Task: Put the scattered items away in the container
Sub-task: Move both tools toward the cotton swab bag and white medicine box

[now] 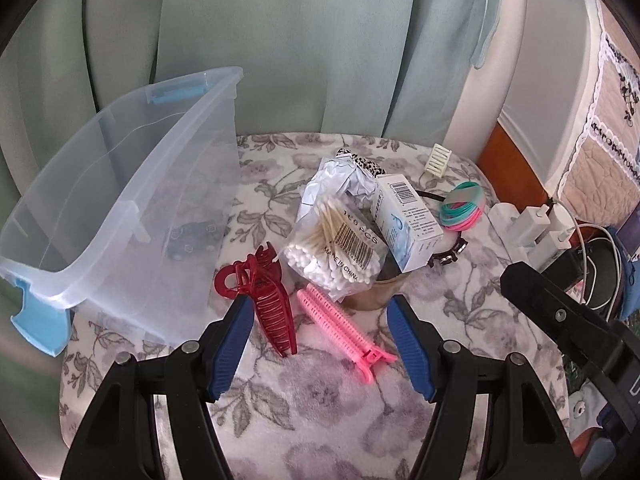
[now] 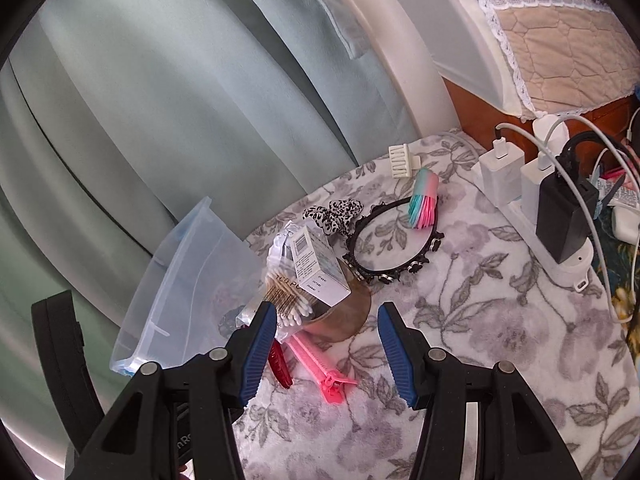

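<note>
A clear plastic bin (image 1: 120, 184) with blue latches stands at the left of the floral cloth; it also shows in the right wrist view (image 2: 188, 280). Beside it lie a dark red claw clip (image 1: 264, 300), a pink hair clip (image 1: 340, 328), a bag of cotton swabs (image 1: 336, 244), a white box (image 1: 408, 224), a brown round thing (image 2: 344, 320), coloured hair ties (image 1: 464, 204), a black headband (image 2: 392, 240) and a spotted scrunchie (image 2: 332, 212). My left gripper (image 1: 320, 320) is open above the red and pink clips. My right gripper (image 2: 326, 328) is open over the pile.
A white power strip (image 2: 520, 200) with chargers and cables lies along the right edge. A small cream comb clip (image 2: 404, 164) sits at the back. Green curtains hang behind. A quilted cover (image 2: 560, 40) is at the upper right.
</note>
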Demonstrator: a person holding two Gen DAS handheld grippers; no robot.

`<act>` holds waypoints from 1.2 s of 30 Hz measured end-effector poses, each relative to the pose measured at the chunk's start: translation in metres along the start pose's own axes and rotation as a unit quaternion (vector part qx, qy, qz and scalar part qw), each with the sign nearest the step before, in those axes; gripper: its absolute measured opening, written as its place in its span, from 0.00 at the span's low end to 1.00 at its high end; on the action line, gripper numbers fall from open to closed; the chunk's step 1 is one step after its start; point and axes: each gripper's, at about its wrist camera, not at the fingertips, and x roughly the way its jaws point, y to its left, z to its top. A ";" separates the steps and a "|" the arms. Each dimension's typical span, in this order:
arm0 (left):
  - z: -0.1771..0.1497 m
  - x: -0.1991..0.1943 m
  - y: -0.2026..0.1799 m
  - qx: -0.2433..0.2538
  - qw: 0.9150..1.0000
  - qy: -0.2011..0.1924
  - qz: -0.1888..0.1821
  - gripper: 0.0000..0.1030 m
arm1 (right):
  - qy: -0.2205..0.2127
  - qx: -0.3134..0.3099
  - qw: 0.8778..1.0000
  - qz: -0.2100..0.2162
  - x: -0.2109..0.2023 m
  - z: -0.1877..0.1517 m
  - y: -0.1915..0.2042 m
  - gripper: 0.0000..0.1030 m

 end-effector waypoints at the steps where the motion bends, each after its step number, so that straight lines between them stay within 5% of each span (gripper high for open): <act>1: 0.002 0.004 0.000 0.004 1.000 -0.001 0.003 0.68 | 0.005 -0.003 1.000 0.001 0.004 0.000 0.000 0.55; 36: 0.032 0.084 0.016 -0.016 0.995 0.021 -0.098 0.65 | 0.052 -0.037 0.998 -0.005 0.108 0.028 0.000 0.54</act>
